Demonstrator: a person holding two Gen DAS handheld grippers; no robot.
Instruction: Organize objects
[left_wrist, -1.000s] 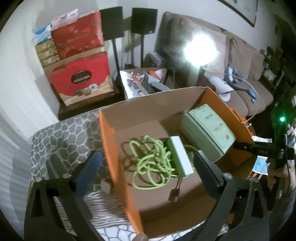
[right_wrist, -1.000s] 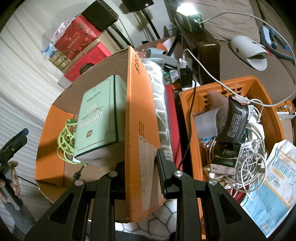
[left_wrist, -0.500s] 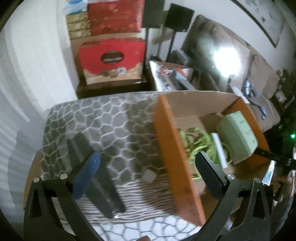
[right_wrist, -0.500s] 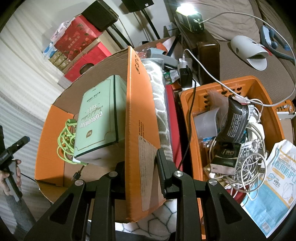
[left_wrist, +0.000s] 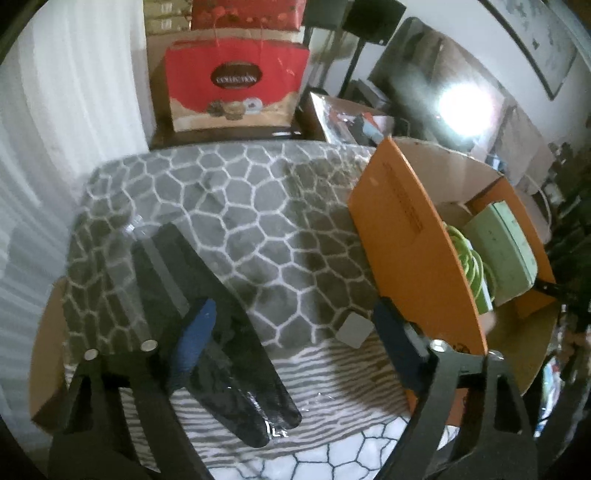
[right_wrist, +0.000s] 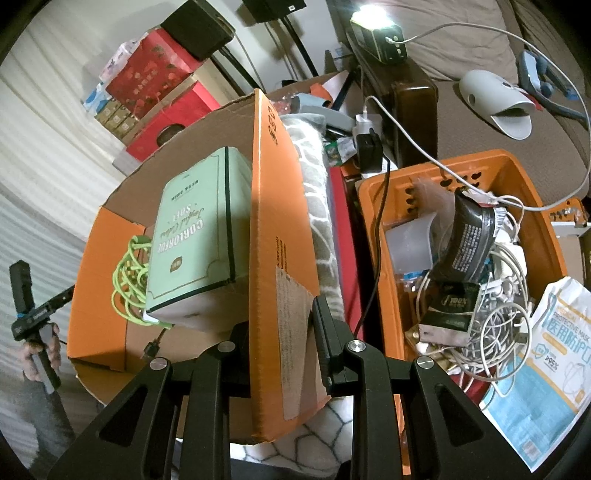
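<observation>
The right gripper (right_wrist: 282, 325) is clamped on the orange wall of the cardboard box (right_wrist: 275, 206), which holds a mint-green box (right_wrist: 195, 240) and green cord (right_wrist: 129, 280). The left gripper (left_wrist: 291, 332) is closing, nothing pressed between its pads; a black package (left_wrist: 221, 354) lies at its 7 o'clock on the patterned blanket (left_wrist: 258, 221).

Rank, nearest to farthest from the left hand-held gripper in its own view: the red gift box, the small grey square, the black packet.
1. Black packet, lying on the blanket by the left fingertip.
2. Small grey square, between the closing, empty jaws, nearer the right finger.
3. Red gift box, far back by the wall.
</observation>
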